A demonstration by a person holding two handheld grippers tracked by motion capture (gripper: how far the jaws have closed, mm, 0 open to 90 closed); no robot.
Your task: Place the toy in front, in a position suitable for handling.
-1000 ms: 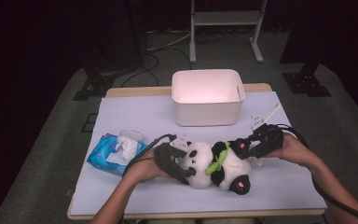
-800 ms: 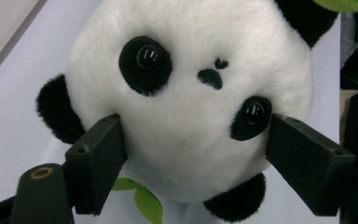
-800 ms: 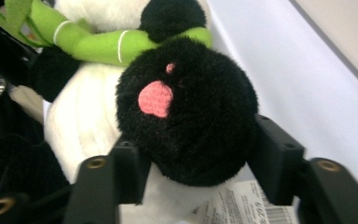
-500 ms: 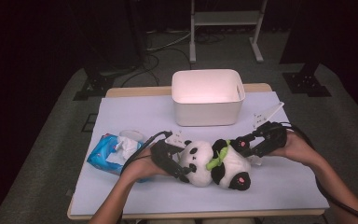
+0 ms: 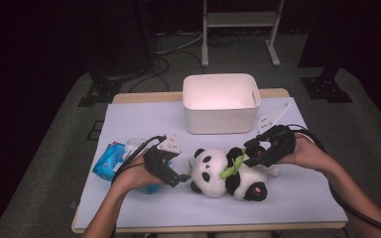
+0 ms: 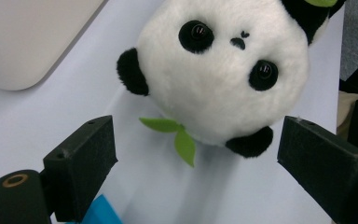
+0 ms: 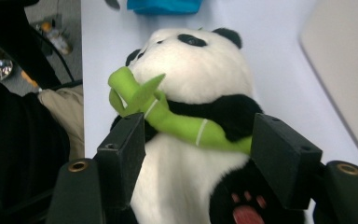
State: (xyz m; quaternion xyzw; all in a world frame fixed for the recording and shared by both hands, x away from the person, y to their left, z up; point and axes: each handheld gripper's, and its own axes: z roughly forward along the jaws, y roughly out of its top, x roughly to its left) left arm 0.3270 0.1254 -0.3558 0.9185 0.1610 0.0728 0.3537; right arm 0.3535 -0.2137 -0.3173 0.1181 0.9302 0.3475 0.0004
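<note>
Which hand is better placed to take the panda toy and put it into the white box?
Right: its open tool straddles the panda toy's body, nearer the white box. The left tool stands just off the head.

Both claws have just been opening and have let go of the panda [image 5: 228,173]. The left claw [image 5: 182,174] has drawn back from its head, and the right claw [image 5: 248,152] has lifted off its body.

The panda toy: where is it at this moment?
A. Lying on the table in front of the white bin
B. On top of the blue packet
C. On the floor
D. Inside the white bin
A: the panda toy lies on the table, on the near side of the white bin, between the two hands.
</note>
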